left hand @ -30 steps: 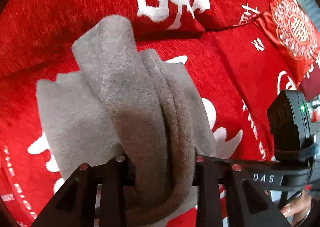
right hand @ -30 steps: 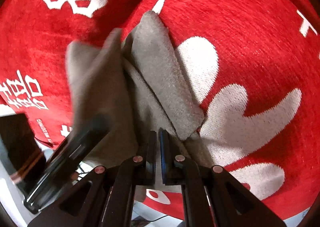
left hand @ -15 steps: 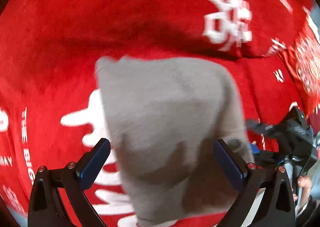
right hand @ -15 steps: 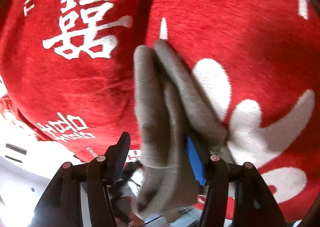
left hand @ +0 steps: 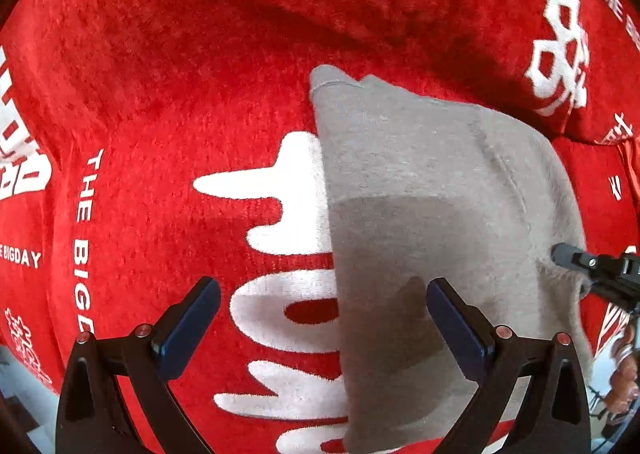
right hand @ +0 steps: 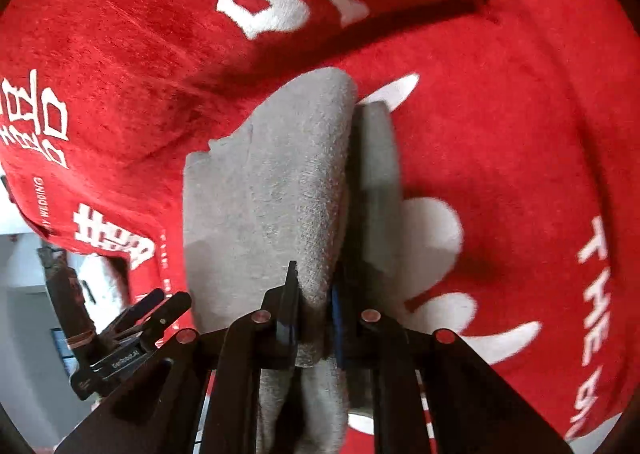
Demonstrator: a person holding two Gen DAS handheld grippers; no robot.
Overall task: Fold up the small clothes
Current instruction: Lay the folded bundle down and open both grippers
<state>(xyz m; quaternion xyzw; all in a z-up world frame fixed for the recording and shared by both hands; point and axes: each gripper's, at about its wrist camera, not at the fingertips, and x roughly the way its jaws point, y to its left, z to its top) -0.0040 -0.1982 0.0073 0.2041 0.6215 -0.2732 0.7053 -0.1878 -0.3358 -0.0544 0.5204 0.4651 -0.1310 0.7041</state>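
Note:
A small grey fleece garment lies folded on a red blanket with white lettering. My left gripper points straight down over the garment's left edge, open wide and holding nothing. One pad hangs over the blanket, the other over the grey fabric. My right gripper is closing, and its pads pinch a raised fold of the grey garment. Its tip also shows at the garment's right edge. The left gripper shows at the lower left of the right wrist view.
The red blanket covers a soft, cushioned surface with a crease running behind the garment. A red pillow with white characters lies at the back right. The blanket's edge and a pale floor show at the lower left.
My left gripper let go of the bunched garment, opened wide and slid to its left edge. My right gripper opened, then closed again on a fold, and the garment now lies flatter.

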